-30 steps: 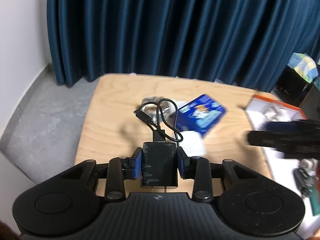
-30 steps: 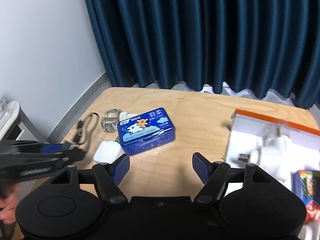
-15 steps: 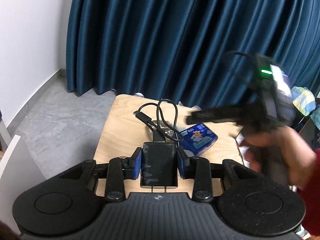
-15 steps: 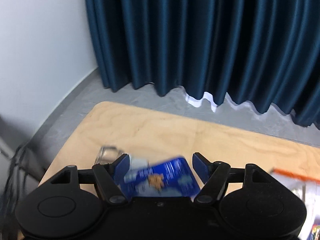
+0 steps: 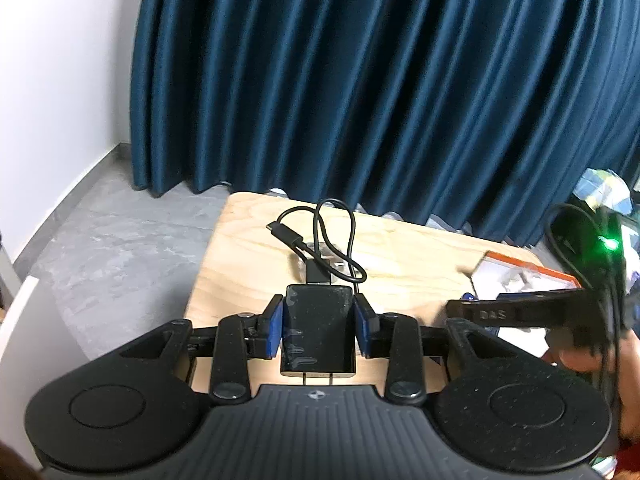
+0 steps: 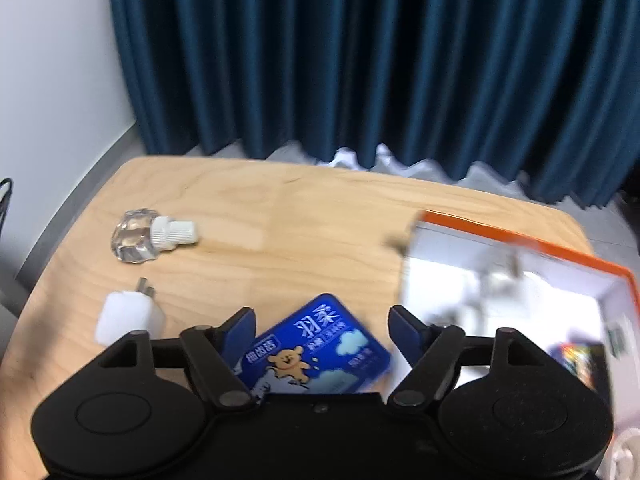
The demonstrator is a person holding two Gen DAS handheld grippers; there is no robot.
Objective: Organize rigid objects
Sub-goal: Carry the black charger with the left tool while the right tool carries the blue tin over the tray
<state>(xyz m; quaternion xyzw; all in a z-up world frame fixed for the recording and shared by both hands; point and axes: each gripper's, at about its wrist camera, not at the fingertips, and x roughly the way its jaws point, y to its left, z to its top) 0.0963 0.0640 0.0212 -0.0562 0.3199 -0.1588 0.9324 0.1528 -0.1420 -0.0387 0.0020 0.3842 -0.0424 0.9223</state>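
My left gripper (image 5: pixel 319 320) is shut on a black charger (image 5: pixel 318 332) with a looped black cable (image 5: pixel 320 240), held above the wooden table's (image 5: pixel 400 248) left end. My right gripper (image 6: pixel 322 326) is open, its blue pads spread wide; a blue tissue pack (image 6: pixel 316 354) with a bear print lies tilted between and under them, and I cannot tell if they touch it. A clear bottle with a white cap (image 6: pixel 150 234) and a white plug adapter (image 6: pixel 130 316) lie on the table at the left.
A white tray with an orange rim (image 6: pixel 520 240) holds small items at the table's right end; it also shows in the left wrist view (image 5: pixel 528 272). The right gripper's body (image 5: pixel 520 312) and the hand holding it are at the left wrist view's right. Dark blue curtains hang behind.
The right gripper has swung over the table and come down around the blue tissue pack. The left gripper has lifted and tilted up, still holding the charger.
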